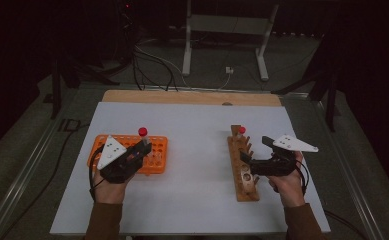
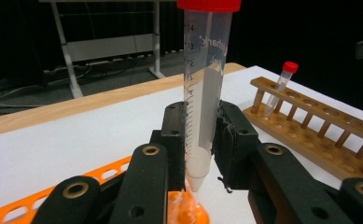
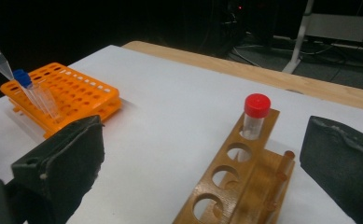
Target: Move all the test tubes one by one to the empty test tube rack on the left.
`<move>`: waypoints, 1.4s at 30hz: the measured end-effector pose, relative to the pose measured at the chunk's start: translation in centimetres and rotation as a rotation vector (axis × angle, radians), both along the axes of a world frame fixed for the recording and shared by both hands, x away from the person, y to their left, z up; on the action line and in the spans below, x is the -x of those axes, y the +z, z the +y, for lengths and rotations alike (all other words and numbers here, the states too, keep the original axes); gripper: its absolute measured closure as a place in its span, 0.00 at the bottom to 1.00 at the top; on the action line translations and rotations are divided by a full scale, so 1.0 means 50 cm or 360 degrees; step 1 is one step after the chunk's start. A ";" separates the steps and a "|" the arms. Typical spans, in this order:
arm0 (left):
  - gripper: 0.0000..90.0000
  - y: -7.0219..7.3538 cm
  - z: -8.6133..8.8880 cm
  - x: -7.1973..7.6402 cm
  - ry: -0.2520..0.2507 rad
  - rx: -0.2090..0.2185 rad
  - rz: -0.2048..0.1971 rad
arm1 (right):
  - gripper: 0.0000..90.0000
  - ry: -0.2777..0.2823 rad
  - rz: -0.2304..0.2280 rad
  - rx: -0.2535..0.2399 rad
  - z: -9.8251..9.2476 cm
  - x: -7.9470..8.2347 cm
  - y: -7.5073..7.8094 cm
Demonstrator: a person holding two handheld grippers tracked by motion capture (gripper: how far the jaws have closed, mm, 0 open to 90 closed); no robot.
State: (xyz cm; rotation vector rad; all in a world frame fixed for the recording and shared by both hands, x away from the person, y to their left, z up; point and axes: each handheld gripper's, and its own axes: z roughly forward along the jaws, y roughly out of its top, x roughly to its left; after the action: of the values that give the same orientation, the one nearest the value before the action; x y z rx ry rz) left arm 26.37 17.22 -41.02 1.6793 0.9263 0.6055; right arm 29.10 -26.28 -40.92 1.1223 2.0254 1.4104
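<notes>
Red caps the clear conical tube [image 2: 202,88] that the left hand-held gripper [image 2: 201,140] pinches between its black jaws, upright, its pointed tip just above the orange rack [image 1: 154,152]. Printed down the tube's wall is a graduated scale with the numerals 14, 13 and 12 legible near the top, and beside it, running sideways, part of a brand word that seems to end in "shark"; the rest cannot be read. In the high view the tube stands over the rack at the left of the white tabletop [image 1: 192,195]. A blue-capped tube [image 3: 34,93] leans in the orange rack. The right hand-held gripper [image 1: 252,162] rests at the wooden rack [image 1: 244,170] on the right side of the tabletop, its jaws spread with nothing between them. A smaller red-capped tube [image 3: 255,116] stands in the far end hole of that wooden rack.
</notes>
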 end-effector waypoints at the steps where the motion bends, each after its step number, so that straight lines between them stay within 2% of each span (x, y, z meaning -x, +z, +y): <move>1: 0.84 0.000 0.006 0.001 0.0010 0.0002 0.0001 | 0.00 0.0005 0.0000 -0.0002 0.002 -0.001 -0.001; 6: 0.84 0.004 0.040 0.006 0.0058 0.0034 0.0001 | 0.00 0.0020 0.0005 0.0015 0.009 0.000 -0.003; 15: 0.84 -0.007 0.080 0.009 0.0184 0.0042 -0.0004 | 0.00 -0.0002 -0.0006 -0.0021 -0.002 0.002 0.002; 21: 0.84 -0.040 0.088 -0.001 0.0281 -0.0028 -0.0004 | 0.00 -0.0008 -0.0002 -0.0023 -0.004 0.001 0.001; 28: 0.84 -0.083 0.090 -0.020 0.0323 -0.0058 0.0077 | 0.00 -0.0007 -0.0003 -0.0027 -0.006 0.001 0.002; 32: 0.84 -0.109 0.083 -0.029 0.0327 -0.0135 0.0144 | 0.00 -0.0001 -0.0001 -0.0021 -0.004 0.002 0.002; 40: 0.84 -0.137 0.083 -0.033 0.0300 -0.0208 0.0263 | 0.00 0.0002 0.0008 -0.0021 -0.005 0.000 0.000; 42: 0.84 -0.141 0.084 -0.033 0.0287 -0.0196 0.0303 | 0.00 0.0009 0.0007 -0.0018 -0.004 0.001 0.000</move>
State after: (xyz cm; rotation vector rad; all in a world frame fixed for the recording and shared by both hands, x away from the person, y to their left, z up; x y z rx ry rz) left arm 28.04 21.40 -48.08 1.7983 1.2079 0.6416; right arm 29.07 -26.47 -40.91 1.1257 2.0275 1.4252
